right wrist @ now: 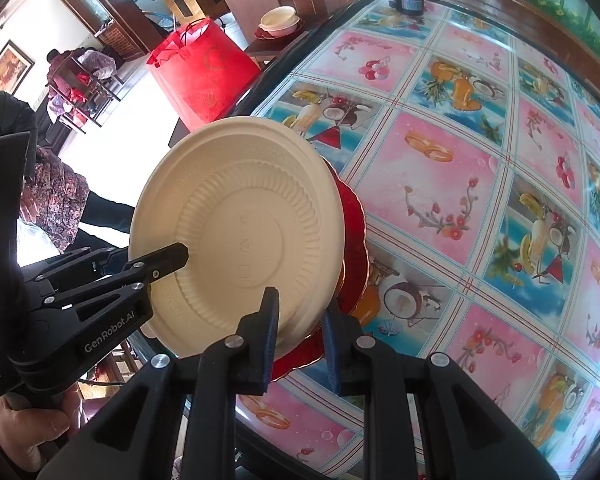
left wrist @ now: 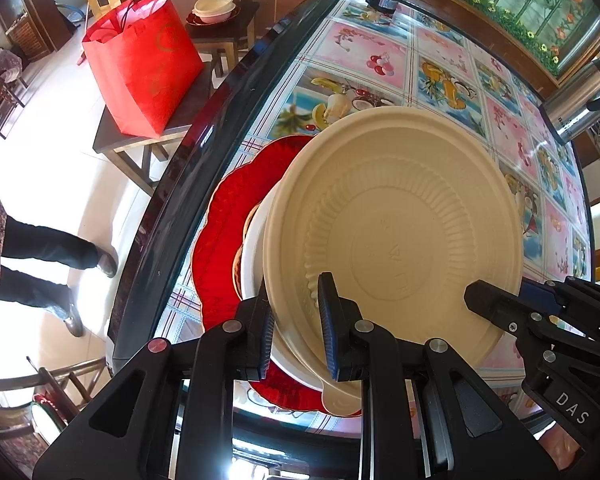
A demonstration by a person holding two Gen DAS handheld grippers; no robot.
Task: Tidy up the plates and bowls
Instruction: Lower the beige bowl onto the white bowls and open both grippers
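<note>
A cream round plastic bowl with a ribbed base is held tilted on edge, near the left edge of a table covered in a pink and blue fruit-patterned cloth. Both grippers grasp its rim: the left gripper clamps the lower edge, and the right gripper pinches the rim beside it. Behind the bowl lies a red scalloped plate with a gold rim. A red paper bag stands on a dark wooden stool beyond the table edge.
</note>
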